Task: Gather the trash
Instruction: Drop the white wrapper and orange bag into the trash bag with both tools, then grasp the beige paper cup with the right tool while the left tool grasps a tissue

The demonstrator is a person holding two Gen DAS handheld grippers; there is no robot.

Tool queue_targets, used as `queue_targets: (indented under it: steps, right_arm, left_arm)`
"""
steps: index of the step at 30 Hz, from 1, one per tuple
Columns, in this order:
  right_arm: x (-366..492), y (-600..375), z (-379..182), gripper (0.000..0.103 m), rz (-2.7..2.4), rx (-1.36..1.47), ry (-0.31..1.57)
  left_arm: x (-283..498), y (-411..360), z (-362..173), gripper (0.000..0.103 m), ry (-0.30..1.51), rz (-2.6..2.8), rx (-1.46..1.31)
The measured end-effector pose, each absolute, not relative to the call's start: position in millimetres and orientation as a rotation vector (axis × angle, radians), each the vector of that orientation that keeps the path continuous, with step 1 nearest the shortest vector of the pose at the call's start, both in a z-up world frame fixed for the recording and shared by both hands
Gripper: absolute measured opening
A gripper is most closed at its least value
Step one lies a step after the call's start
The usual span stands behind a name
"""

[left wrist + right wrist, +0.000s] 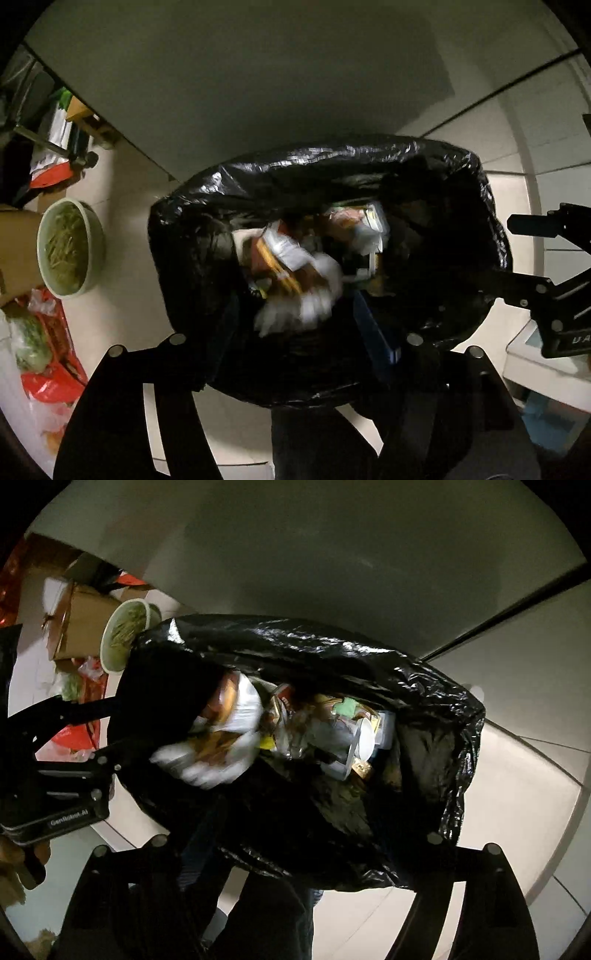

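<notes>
Bin: crinkled black plastic trash bag (332, 162) lining bin, centre frame, holding wrappers and a blurred white plastic bundle (314, 295) | Handling: film judged thin, slippery, tear-prone; pinch gathered rim at 12 o'clock | Grippers: left gripper (295, 369) and right gripper (295, 856) both apart, empty, above bag mouth.

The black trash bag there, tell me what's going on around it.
A person is holding a pair of tongs in each hand, both pointed down over the open black trash bag. The bag already holds wrappers, paper and a white cup. A blurred white bundle of trash sits at the mouth of the bag, between neither pair. The left tongs and right tongs both stand open with nothing gripped. A green bowl of scraps sits on the floor beside the bag.
</notes>
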State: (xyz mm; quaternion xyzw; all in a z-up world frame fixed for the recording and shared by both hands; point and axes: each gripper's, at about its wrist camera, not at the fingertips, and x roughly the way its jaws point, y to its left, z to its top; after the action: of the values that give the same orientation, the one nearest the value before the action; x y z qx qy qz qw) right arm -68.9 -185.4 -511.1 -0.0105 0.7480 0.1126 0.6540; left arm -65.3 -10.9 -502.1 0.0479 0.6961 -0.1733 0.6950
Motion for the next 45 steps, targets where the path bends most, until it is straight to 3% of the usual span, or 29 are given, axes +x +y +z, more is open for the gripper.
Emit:
queue_targets:
  steps: [3, 7, 9, 12, 15, 16, 18, 28, 33, 36, 38, 39, 41, 45]
  right_arm:
    - [-72, -188, -484, 0.08, 0.278, -0.004, 1.661]
    - [-74, -189, -404, 0.08, 0.385, 0.024, 1.534]
    - [-74, -188, -353, 0.08, 0.443, 0.048, 1.457]
    - [-69, -182, -265, 0.084, 0.542, 0.079, 1.301]
    - [-56, -176, -190, 0.09, 0.627, 0.129, 1.129]
    - [-48, -173, -164, 0.096, 0.636, 0.126, 1.049]
    - [-27, -167, -132, 0.098, 0.641, 0.111, 0.934]
    - [150, -130, -115, 0.097, 0.419, 0.016, 0.807]
    - [229, -76, -133, 0.097, 0.342, -0.205, 0.825]
    - [265, -49, -156, 0.078, 0.278, -0.337, 0.895]
    - [283, -41, -172, 0.053, 0.205, -0.415, 0.962]
    - [284, -42, -172, 0.05, 0.195, -0.417, 0.959]
    - [286, -56, -159, 0.03, 0.225, -0.317, 0.96]
    - [279, -117, -112, 0.027, 0.28, 0.042, 0.913]
  left_arm:
    - [-72, -3, -477, 0.064, 1.514, -0.408, 0.095]
    - [-81, 14, -398, 0.064, 1.401, -0.476, 0.008]
    - [-82, 25, -354, 0.078, 1.339, -0.498, -0.045]
    - [-80, 45, -281, 0.087, 1.196, -0.505, -0.136]
    - [-75, 61, -214, 0.089, 1.032, -0.466, -0.198]
    - [-73, 64, -202, 0.089, 1.0, -0.453, -0.205]
    - [-71, 67, -179, 0.09, 0.928, -0.427, -0.213]
    - [-67, 80, -152, 0.09, 0.854, -0.354, -0.248]
    - [-71, 90, -156, 0.09, 0.884, -0.324, -0.276]
    - [-70, 98, -157, 0.09, 0.883, -0.3, -0.299]
    - [-69, 101, -155, 0.09, 0.878, -0.295, -0.308]
    - [-68, 102, -153, 0.09, 0.873, -0.293, -0.306]
    - [-64, 102, -150, 0.09, 0.859, -0.288, -0.299]
    - [-43, 99, -142, 0.09, 0.84, -0.304, -0.299]
